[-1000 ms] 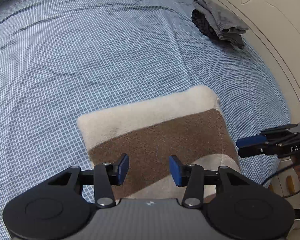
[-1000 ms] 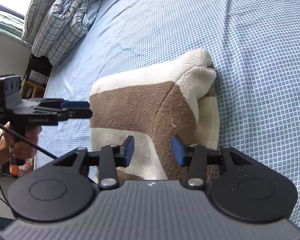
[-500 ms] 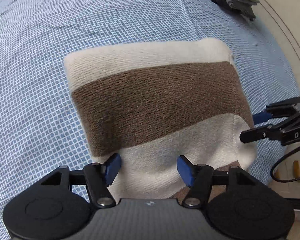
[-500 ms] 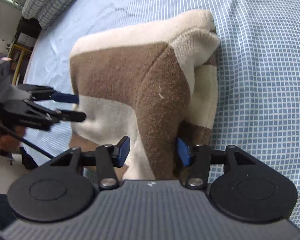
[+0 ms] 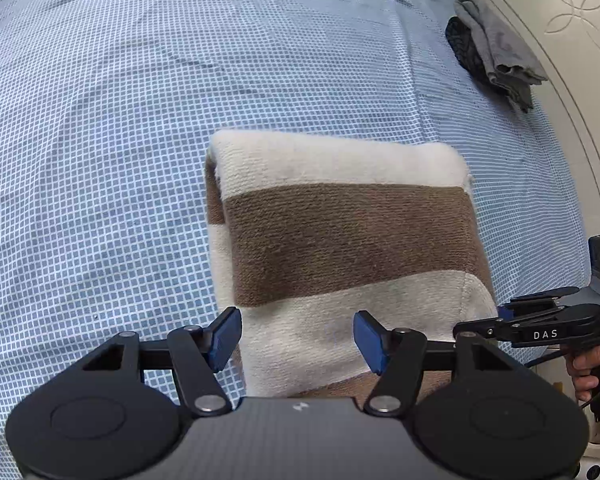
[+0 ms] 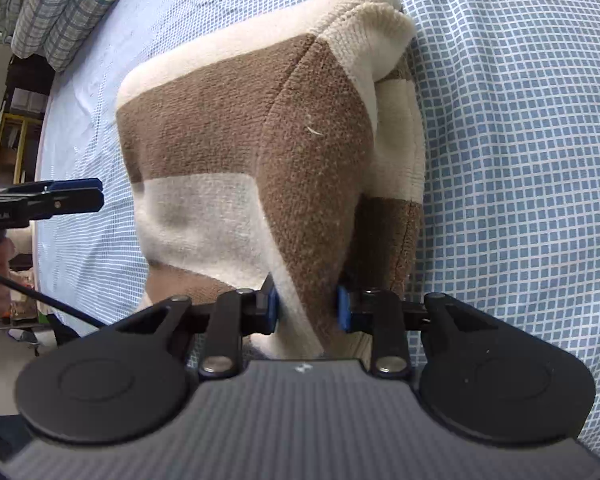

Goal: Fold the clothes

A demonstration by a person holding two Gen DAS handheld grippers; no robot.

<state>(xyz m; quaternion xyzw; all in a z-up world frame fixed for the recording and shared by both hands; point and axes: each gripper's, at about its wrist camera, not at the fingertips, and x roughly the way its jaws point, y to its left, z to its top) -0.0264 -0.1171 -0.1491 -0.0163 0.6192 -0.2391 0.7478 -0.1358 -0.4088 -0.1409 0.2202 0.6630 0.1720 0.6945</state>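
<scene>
A folded cream and brown striped sweater (image 5: 340,248) lies on the blue checked bedsheet (image 5: 100,160). My left gripper (image 5: 296,338) is open just above the sweater's near cream edge, holding nothing. My right gripper (image 6: 306,306) is shut on a thick brown fold of the sweater (image 6: 300,152) at its near edge. The right gripper shows at the right edge of the left wrist view (image 5: 504,316), at the sweater's corner. The left gripper shows at the left of the right wrist view (image 6: 76,196), apart from the cloth.
A pile of grey and dark clothes (image 5: 492,56) lies at the far right by the cream headboard (image 5: 560,40). A folded checked quilt (image 6: 56,4) sits at the far end of the bed. Shelves (image 6: 8,140) stand beyond the bed's edge.
My right gripper has closed on the sweater's brown fold. My left gripper has drawn back and swung, staying open; the sweater now sits further right in its view.
</scene>
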